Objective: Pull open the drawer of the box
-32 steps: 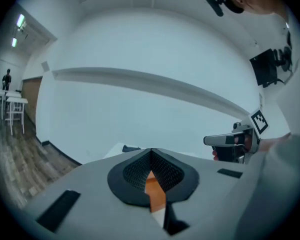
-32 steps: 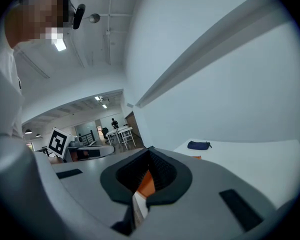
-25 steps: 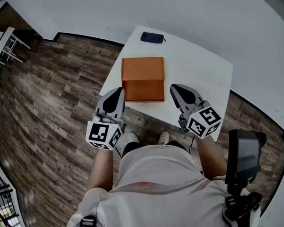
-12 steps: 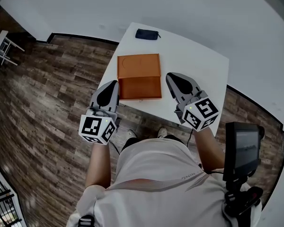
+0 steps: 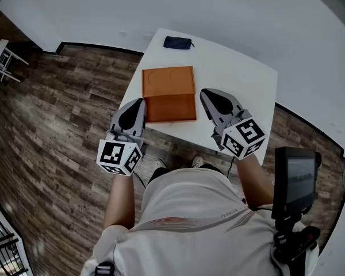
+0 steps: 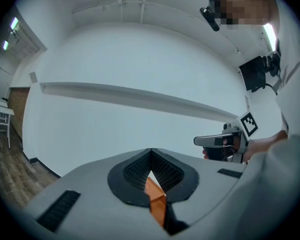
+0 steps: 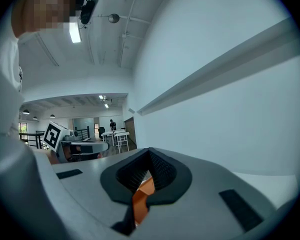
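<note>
A flat orange box point(image 5: 168, 81) with a round mark on its lid lies on the white table point(image 5: 241, 82). A darker orange section point(image 5: 171, 108) juts from its near side and looks like the drawer drawn out. My left gripper point(image 5: 139, 102) hovers just left of that section, jaws shut and empty. Just right of it, my right gripper point(image 5: 206, 92) is likewise shut with nothing held. In the left gripper view the closed gripper point(image 6: 151, 157) shows an orange sliver point(image 6: 157, 204) through its slit. The right gripper view shows the same closed gripper point(image 7: 149, 157).
A dark blue pouch point(image 5: 178, 42) lies at the table's far edge. Wood floor point(image 5: 57, 125) surrounds the table, with a white wall behind. A screen on a tripod point(image 5: 298, 183) stands at my right. My feet are by the table's near edge.
The head camera shifted slightly a second ago, so the table sits a little higher and further left. Both grippers keep their places beside the box, still shut.
</note>
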`<state>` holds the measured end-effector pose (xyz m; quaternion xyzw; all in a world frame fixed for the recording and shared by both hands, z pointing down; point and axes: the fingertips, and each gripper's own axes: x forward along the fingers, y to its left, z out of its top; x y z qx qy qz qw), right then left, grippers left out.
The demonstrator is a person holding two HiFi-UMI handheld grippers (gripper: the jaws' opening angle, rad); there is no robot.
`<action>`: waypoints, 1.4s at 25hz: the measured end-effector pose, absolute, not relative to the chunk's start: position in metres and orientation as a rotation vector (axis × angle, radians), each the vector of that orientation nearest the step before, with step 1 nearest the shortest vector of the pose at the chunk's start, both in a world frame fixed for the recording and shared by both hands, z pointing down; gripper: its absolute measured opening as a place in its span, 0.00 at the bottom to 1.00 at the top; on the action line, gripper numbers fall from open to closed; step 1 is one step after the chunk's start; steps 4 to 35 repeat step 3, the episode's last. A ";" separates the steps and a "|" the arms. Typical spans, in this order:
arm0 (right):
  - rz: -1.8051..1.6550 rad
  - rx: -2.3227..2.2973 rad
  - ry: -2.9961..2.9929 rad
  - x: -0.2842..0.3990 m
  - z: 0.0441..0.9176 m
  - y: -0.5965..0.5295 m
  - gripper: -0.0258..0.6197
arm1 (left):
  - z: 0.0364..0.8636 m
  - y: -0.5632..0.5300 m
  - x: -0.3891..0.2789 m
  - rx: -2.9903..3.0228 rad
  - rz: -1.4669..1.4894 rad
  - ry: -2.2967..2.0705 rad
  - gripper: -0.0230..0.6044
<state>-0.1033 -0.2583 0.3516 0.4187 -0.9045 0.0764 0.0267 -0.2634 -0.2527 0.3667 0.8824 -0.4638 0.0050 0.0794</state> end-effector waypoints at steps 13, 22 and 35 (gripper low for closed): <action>0.234 1.290 -2.795 -0.102 0.351 -0.257 0.04 | 0.365 -0.252 -0.262 2.636 0.003 -1.385 0.05; 0.234 1.290 -2.795 -0.102 0.351 -0.257 0.04 | 0.365 -0.252 -0.262 2.636 0.003 -1.385 0.05; 0.234 1.290 -2.795 -0.102 0.351 -0.257 0.04 | 0.365 -0.252 -0.262 2.636 0.003 -1.385 0.05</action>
